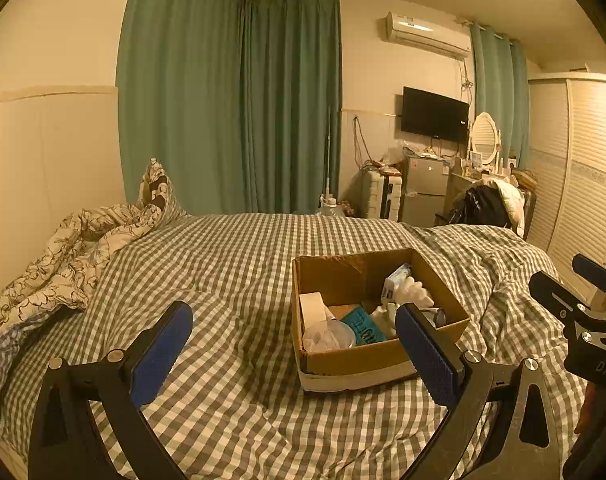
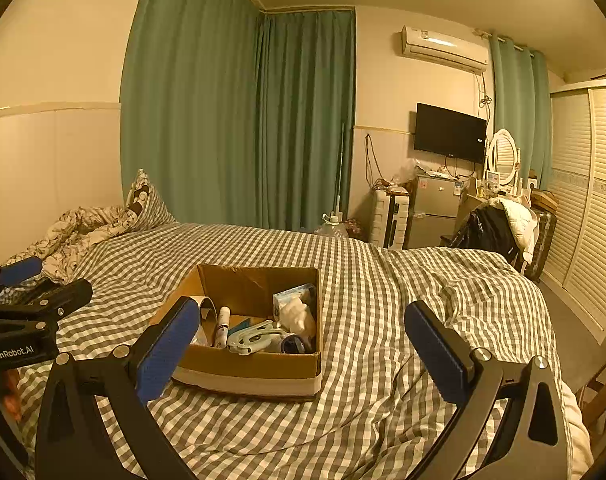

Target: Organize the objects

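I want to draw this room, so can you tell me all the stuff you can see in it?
box: 1, brown cardboard, on the bed, open
things in box: several, mixed: white glove, white tube, teal packet, others unclear
bed: 1, grey-white checked cover
quilt: 1, flowered, bunched by the wall
curtains: green, far corner and right
TV: 1, black, on wall
air conditioner: 1, white, above TV
fridge: 1, grey, below TV
mirror: 1, white oval
wardrobe: 1, white slatted, right
left gripper: open, empty
right gripper: open, empty
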Tool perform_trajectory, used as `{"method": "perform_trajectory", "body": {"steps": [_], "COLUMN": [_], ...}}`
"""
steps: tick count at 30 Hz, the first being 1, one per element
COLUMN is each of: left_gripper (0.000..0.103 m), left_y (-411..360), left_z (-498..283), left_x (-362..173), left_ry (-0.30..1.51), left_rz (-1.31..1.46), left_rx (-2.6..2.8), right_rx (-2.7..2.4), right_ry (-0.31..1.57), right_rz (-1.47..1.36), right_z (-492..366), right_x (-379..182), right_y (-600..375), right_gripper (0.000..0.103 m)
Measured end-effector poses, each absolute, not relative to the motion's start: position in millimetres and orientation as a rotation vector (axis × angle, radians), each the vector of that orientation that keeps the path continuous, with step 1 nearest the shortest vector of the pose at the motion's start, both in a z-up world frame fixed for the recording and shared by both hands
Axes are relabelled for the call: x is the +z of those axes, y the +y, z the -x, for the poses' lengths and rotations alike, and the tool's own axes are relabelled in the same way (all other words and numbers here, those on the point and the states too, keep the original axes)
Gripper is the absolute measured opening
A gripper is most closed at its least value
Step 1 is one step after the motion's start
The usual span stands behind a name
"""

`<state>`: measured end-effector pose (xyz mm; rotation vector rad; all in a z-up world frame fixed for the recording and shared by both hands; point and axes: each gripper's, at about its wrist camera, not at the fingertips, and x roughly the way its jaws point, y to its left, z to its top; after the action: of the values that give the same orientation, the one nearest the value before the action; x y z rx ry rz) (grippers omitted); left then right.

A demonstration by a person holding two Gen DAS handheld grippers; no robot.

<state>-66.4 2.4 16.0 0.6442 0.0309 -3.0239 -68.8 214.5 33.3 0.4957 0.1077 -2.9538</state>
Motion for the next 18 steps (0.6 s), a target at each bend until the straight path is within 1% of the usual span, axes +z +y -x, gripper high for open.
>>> {"method": "perform_trajectory", "body": {"steps": [18], "left_gripper": [0.103], "left_y": [-1.0], "left_z": [65.6], "left_x": [13.8], "left_ry": [0.05], "left_rz": [-0.643], "left_rx": [-3.02], "right_rx": [-2.952], "right_ry": [0.12], "right_rz": [-0.52], "right_z": [70.3], "right_x": [29.7], "right_y": [210.3], "right_gripper": [0.103]}}
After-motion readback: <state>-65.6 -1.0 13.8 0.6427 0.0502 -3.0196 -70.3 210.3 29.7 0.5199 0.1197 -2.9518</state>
